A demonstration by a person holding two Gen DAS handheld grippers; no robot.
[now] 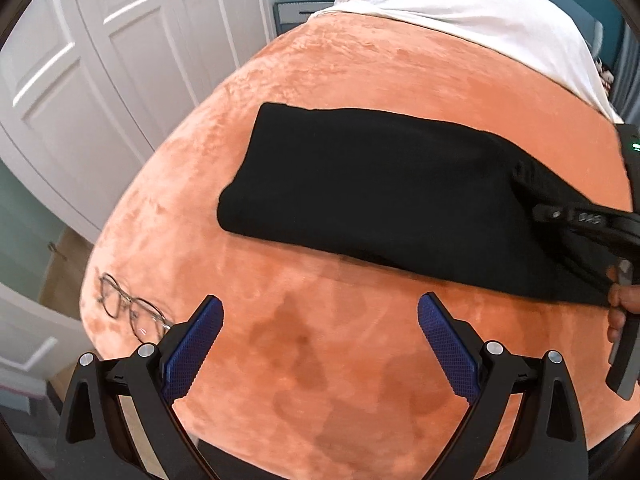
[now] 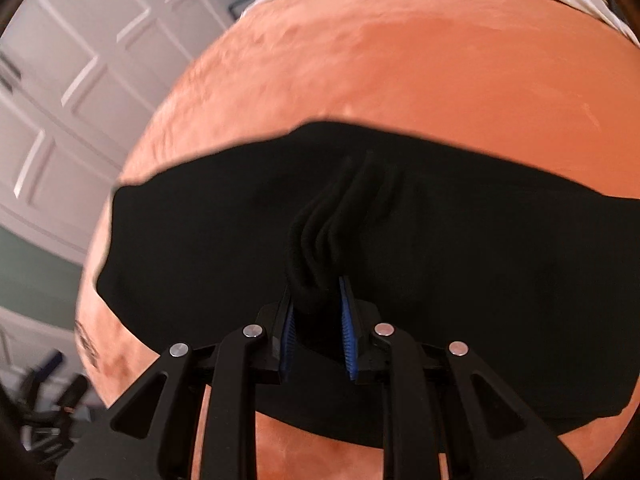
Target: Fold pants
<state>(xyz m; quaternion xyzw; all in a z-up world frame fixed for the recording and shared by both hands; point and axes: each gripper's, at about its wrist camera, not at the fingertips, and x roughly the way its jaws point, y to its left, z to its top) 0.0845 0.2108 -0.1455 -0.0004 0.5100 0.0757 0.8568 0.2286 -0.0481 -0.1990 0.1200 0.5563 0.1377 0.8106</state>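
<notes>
Left wrist view showed the left gripper (image 1: pixel 320 320) empty, jaws wide apart above the orange blanket (image 1: pixel 360 80). The right gripper (image 2: pixel 318 312) was clamped on a bunched edge of the black pants (image 1: pixel 380 184), probably to carry a fold across. Glasses (image 1: pixel 132 308) lay near the bed's edge, beside white wardrobe doors (image 1: pixel 100 40).
</notes>
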